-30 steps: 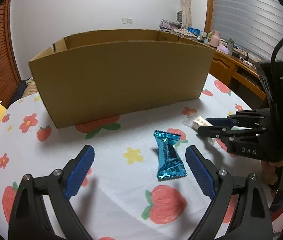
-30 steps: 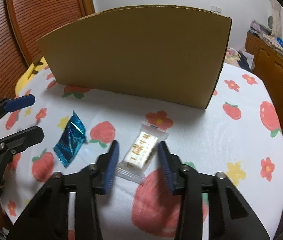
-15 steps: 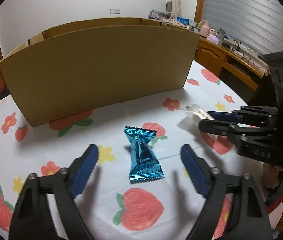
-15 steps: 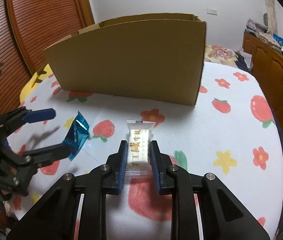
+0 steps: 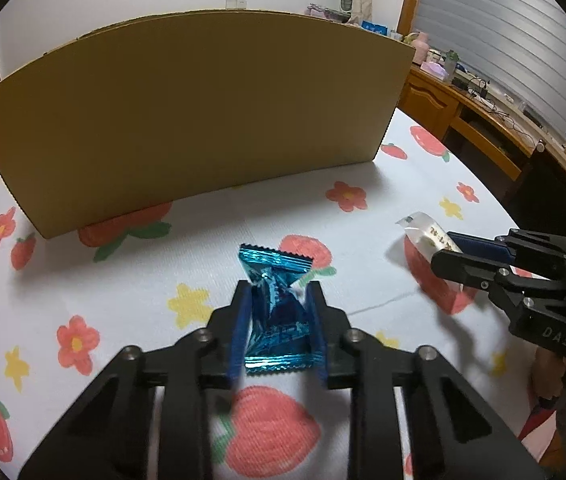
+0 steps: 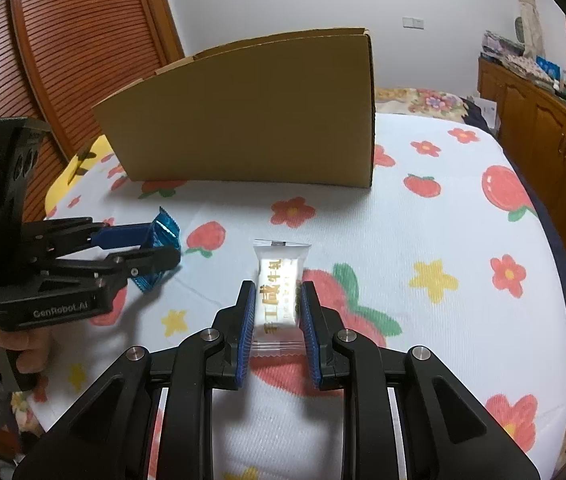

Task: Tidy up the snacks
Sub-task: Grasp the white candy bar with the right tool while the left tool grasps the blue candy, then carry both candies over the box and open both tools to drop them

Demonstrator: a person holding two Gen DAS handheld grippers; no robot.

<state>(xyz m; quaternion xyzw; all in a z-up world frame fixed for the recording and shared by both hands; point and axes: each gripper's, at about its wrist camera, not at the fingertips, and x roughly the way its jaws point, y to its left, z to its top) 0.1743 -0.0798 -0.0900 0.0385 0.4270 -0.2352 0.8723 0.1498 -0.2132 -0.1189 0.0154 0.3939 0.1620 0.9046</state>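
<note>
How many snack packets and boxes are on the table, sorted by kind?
Blue foil snack packet: 1, clamped in the left gripper
White snack packet: 1, clamped in the right gripper
Cardboard box: 1
Total: 3

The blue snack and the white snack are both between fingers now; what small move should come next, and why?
Probably lift both a little. The left gripper has just been closing and its fingers now press the blue snack; the right gripper pinches the white snack. Both snacks are low over the tablecloth, and the cardboard box wall stands tall behind them.
</note>
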